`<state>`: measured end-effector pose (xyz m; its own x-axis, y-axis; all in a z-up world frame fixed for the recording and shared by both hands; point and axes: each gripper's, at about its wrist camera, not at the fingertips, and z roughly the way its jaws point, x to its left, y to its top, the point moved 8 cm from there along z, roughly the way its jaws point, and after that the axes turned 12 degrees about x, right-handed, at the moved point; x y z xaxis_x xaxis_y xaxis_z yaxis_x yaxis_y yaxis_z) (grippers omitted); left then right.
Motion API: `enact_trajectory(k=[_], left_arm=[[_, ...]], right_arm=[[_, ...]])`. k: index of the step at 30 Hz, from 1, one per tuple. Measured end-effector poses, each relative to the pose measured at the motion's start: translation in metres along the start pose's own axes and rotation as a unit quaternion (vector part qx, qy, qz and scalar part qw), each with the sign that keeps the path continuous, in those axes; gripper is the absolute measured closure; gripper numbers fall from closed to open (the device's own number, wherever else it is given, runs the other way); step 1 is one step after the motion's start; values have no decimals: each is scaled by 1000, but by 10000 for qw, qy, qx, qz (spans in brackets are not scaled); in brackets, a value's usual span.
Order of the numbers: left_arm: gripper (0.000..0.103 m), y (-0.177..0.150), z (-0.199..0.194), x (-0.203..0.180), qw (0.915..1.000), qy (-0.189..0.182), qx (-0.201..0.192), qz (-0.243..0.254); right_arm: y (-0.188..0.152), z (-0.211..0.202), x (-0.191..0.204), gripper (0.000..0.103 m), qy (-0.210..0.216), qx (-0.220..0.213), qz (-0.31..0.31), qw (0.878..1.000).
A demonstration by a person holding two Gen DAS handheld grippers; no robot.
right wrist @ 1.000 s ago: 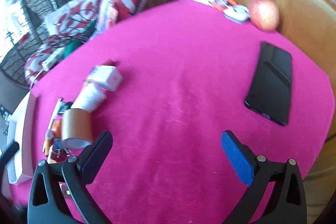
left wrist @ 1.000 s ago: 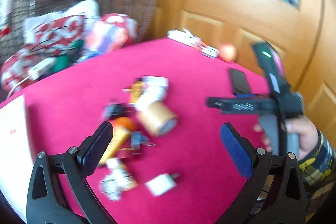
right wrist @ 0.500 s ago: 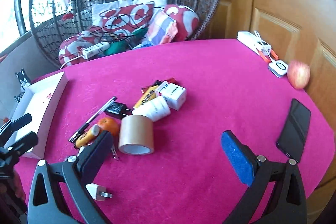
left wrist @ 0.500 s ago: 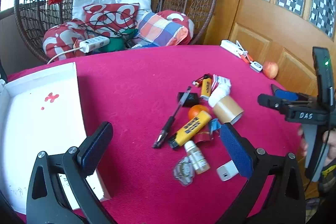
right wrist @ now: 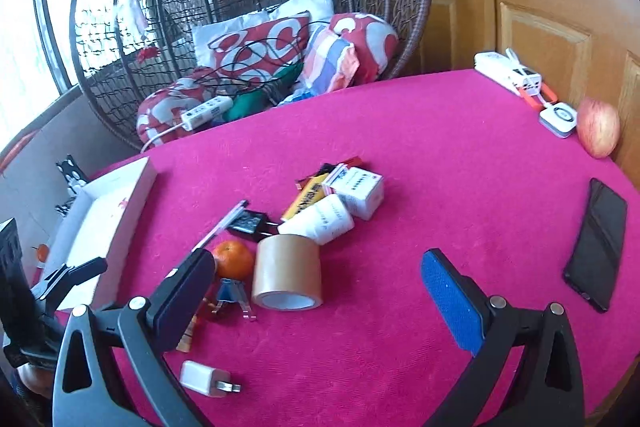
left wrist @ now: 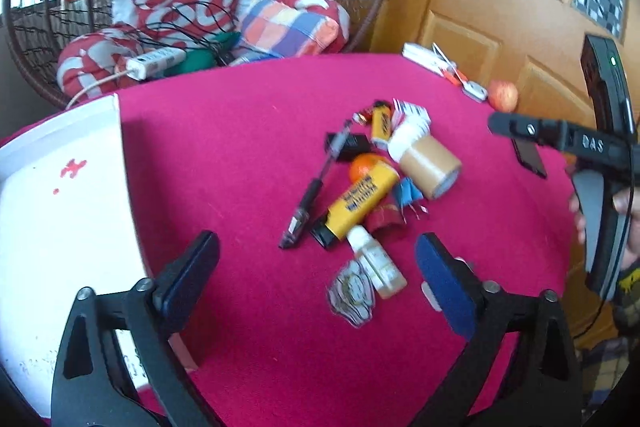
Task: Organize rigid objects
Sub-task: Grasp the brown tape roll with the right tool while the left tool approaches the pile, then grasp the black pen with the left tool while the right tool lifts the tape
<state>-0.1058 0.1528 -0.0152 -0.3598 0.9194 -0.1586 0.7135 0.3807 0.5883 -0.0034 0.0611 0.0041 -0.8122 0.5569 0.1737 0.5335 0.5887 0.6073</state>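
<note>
Crowding the tape roll: orange, bottle.

Left gripper: jaws wide apart, empty, pointing toward 12 o'clock; right gripper: jaws wide apart, empty, handle gripped by hand.

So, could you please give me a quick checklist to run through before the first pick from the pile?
1. Left claw open and holding nothing: ok.
2. Right claw open and holding nothing: ok.
3. White box in view with bare floor: ok.
4. Tape roll free on top: ok.
5. Pen free of the pile: not ok, it lies over the black adapter.
6. Phone apart from the pile: ok.
</note>
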Motion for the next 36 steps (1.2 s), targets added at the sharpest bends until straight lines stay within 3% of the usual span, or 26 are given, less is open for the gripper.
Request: enact_trajectory(k=[2, 4, 10, 12, 17, 19, 26, 31, 36], left_arm=[[9, -3, 5, -5, 9999, -28, 108, 38], [18, -5, 12, -11, 9996, -12, 252, 93], [19, 9, 26, -17, 9990, 20, 409, 192], [19, 22, 30, -17, 9988, 14, 404, 283], [39, 40, 42, -19, 9971, -157, 540, 516], [46, 41, 45, -19, 9962, -182, 602, 606], [48, 36, 52, -19, 9941, -182, 737, 772], [67, 40, 55, -28, 9911, -347, 815, 990], [69, 40, 54, -31, 9889, -383, 885, 1130]], right_arm=[[-1, 1, -1, 0, -60, 14, -33, 10000], [-4, 3, -3, 0, -97, 70, -51, 9999], [-14, 14, -11, 1, -58, 238, -44, 9997], [-17, 18, -8, 9, 3, 308, -167, 9994], [-22, 37, 8, 30, 256, 623, -425, 9968], [-21, 41, 13, 30, 291, 634, -482, 9964], [-6, 63, 23, 36, 491, 791, -415, 9948], [-13, 81, 28, 47, 481, 1100, -410, 9919], [-18, 76, 23, 51, 522, 1073, -408, 9920]])
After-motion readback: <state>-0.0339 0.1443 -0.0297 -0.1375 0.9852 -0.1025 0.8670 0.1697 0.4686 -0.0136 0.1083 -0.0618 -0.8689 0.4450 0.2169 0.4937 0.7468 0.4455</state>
